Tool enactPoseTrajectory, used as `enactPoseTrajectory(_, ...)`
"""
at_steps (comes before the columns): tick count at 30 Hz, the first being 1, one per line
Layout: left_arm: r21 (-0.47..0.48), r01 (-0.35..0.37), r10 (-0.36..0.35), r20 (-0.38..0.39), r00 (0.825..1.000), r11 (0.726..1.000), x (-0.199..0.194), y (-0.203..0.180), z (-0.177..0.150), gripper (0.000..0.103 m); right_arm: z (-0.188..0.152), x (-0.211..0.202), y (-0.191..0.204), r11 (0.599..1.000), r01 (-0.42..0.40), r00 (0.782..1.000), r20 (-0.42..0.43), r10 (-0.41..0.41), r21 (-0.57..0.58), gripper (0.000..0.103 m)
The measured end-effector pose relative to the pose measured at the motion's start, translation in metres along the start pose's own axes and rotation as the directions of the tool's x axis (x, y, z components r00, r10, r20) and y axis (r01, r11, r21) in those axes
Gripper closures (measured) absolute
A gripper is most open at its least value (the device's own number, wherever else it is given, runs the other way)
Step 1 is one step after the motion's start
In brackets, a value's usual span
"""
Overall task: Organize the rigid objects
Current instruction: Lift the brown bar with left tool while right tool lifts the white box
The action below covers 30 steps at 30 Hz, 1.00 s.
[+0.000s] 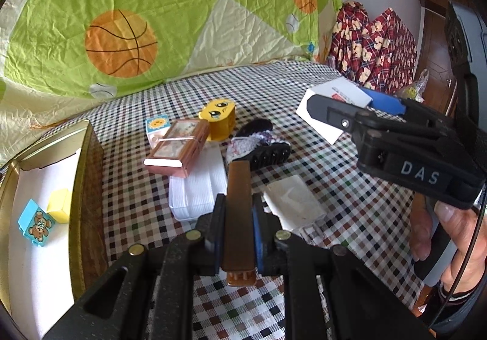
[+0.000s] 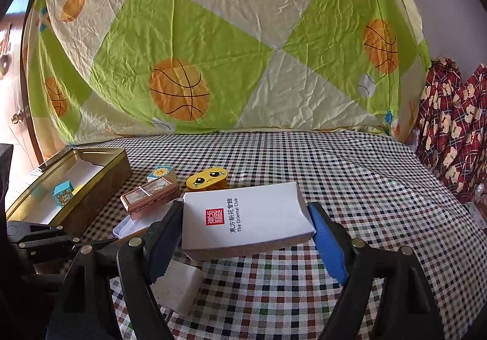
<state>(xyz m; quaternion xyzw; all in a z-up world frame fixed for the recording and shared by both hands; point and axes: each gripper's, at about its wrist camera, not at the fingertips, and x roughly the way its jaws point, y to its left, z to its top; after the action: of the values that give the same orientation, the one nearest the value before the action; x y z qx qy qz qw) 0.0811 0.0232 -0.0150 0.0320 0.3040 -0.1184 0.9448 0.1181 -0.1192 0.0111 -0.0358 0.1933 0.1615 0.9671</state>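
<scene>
Your left hand-held gripper [image 1: 239, 236] is clenched on a flat brown bar [image 1: 239, 218], bottom centre of the left wrist view; the bar sticks out past both ends of the blue pads and sits above the checked tabletop [image 1: 350, 194]. Your right hand-held gripper [image 2: 246, 233] grasps a white box [image 2: 246, 218] with a red seal and "The Oriental Club" print, centre of the right wrist view, jaws wide, one on each side of the box. In the left view that same box [image 1: 331, 102] shows at right, held clear of the cloth, with your hand [image 1: 450, 236] on the grip at lower right.

Just beyond the bar: a clear ribbed plastic case [image 1: 197, 191], a white block [image 1: 292, 203] to its right, a black slipper-shaped item [image 1: 261, 142] above. A pink-copper box [image 1: 179, 145] tied with a band rests partly on the clear case. Behind it, a small sun-print block [image 1: 156, 127] and a yellow crying-face box [image 1: 217, 117].

Left edge: gold tin [image 1: 82, 187], open, white liner, holding a blue bear block [image 1: 35, 222] and a yellow block [image 1: 59, 206] just beside each other. Basketball-print sheet [image 1: 121, 20] hangs behind.
</scene>
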Motion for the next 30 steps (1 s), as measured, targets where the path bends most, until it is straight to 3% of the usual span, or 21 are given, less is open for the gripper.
enactPoseTrajectory(18,-0.070,-0.070,0.081,0.166,0.983,0.995,-0.029,0.011,-0.003,0.089,0.000,-0.010,0.004,0.999,-0.030,0.998,0.052,0.031,-0.016,0.021)
enactPoseTrajectory(30,-0.109,-0.097,0.120,0.232,0.965,0.989,-0.041,0.016,-0.007,0.089,0.000,-0.017,0.005,0.999,-0.035,0.996,0.084,0.037,-0.021,0.021)
